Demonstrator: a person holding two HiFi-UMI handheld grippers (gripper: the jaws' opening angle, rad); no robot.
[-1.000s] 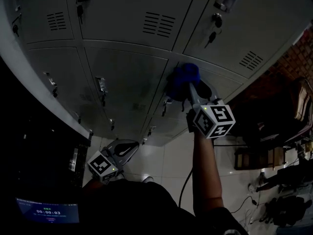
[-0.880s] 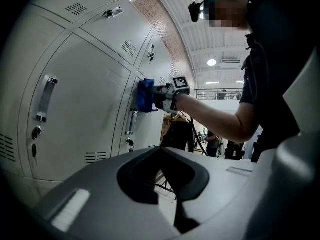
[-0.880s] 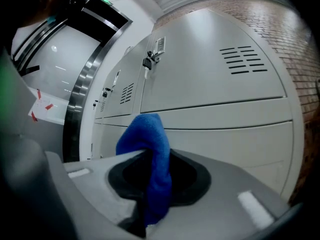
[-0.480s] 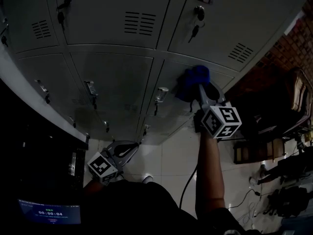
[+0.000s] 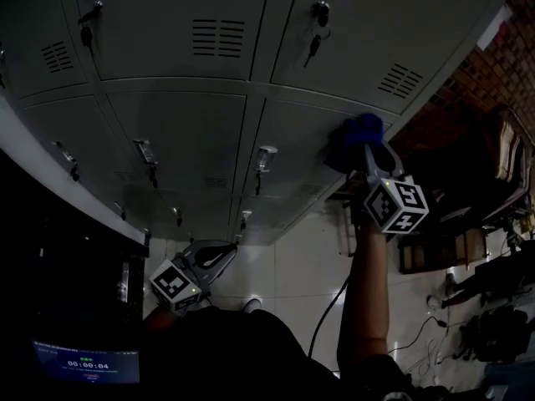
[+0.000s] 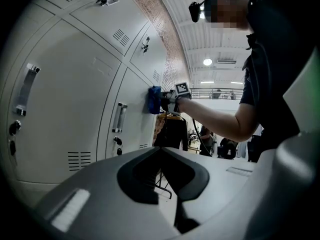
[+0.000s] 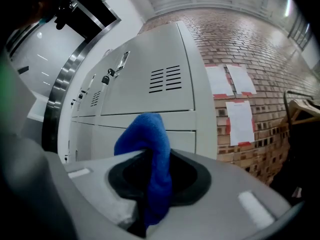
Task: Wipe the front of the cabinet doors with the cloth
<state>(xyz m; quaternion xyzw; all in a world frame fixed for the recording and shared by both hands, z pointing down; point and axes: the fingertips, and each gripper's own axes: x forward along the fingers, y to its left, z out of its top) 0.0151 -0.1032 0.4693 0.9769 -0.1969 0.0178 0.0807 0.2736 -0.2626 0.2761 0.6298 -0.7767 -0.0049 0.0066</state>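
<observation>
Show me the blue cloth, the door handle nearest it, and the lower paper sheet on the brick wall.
blue cloth [image 7: 150, 154], right gripper view, middle of the fold.
door handle [image 5: 266, 158], head view, its shiny top.
lower paper sheet [image 7: 240, 122], right gripper view, its centre.

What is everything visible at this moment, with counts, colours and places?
grey metal cabinet doors: several, grey, in rows across the upper head view
silver door handles: several, silver, on the doors
blue cloth: one, blue, against a door near the cabinet's right end
red brick wall: one, red-brown, right of the cabinet
white paper sheets: three, white, taped on the brick wall
pale glossy floor: one, whitish, below the cabinet
small lit screen: one, dark with bluish glow, head view's lower left
bare forearm: one, behind the right claw
right claw: one, grey, shut on the blue cloth
left claw: one, grey, shut and empty, held low, off the doors
</observation>
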